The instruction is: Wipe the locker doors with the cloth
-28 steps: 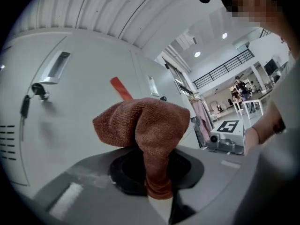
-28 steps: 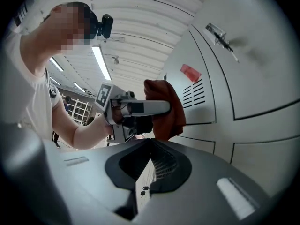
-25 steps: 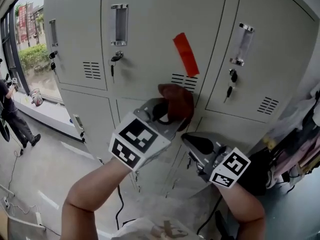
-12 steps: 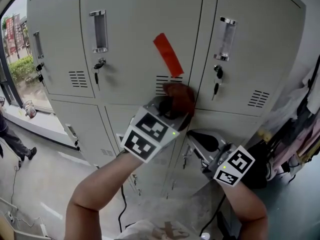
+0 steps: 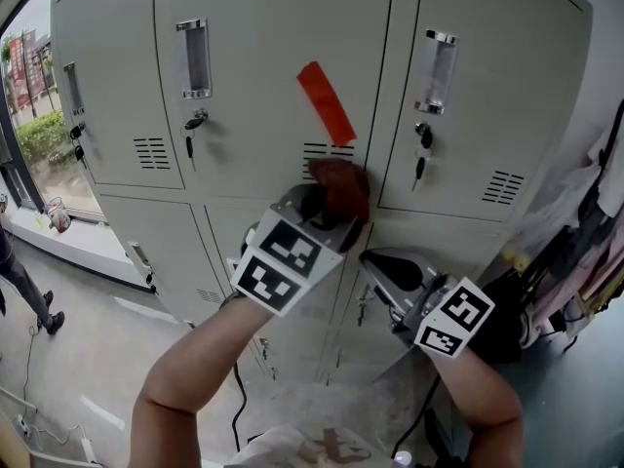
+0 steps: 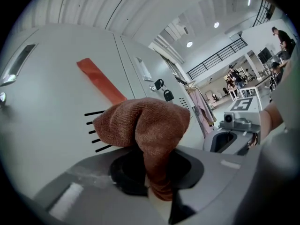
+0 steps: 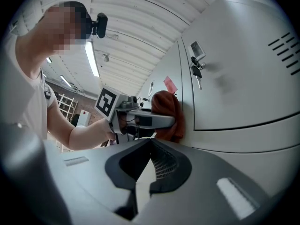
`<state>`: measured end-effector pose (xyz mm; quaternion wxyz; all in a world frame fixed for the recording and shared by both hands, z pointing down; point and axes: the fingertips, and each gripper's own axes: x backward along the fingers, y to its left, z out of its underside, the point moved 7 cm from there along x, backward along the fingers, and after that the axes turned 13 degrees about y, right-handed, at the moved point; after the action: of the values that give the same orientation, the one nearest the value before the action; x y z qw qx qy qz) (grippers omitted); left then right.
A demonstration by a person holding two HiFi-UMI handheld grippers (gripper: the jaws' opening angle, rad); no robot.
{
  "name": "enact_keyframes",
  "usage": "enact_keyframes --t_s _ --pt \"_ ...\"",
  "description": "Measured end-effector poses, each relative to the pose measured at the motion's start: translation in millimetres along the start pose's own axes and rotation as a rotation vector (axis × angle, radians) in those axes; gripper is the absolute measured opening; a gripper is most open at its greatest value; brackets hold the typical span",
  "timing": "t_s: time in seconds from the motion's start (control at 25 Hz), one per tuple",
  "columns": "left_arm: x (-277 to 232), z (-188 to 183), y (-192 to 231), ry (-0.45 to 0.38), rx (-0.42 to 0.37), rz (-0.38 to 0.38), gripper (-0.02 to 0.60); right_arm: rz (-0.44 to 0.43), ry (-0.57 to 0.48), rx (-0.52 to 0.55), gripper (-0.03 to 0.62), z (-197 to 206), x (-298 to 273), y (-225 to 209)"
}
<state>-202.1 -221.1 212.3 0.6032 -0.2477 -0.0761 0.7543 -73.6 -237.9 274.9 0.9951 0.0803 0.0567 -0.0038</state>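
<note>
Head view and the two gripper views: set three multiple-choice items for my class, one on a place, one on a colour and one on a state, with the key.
1. Where does the cloth rest?
A. against the middle upper door, by its vent slots
B. on the floor
C. on the window sill

2. What colour is the tape strip on that door?
A. blue
B. red
C. green

3. How is the left claw?
A. open and empty
B. shut on a key
C. shut on the cloth

Key:
1 A: the cloth lies against the door at the slots, just below the tape.
2 B: the strip shows red in both the head view and the left gripper view.
3 C: the left gripper view shows the cloth pinched between its jaws.
</note>
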Motion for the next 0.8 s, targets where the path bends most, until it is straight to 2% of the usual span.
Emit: enact_keyframes --t_s 0.28,0.56,0.8 --pt "21 20 24 -0.007 0.060 -0.046 0.078 -0.019 0.009 0.000 0.008 1 -9 2" --pt "41 36 45 -0.001 0.058 -0.104 0.078 -0.047 0.018 0.009 0.008 1 -23 8" --pt "60 51 63 -0.002 0.100 -0.128 0.078 -0.065 0.024 0.020 0.008 -1 -33 9"
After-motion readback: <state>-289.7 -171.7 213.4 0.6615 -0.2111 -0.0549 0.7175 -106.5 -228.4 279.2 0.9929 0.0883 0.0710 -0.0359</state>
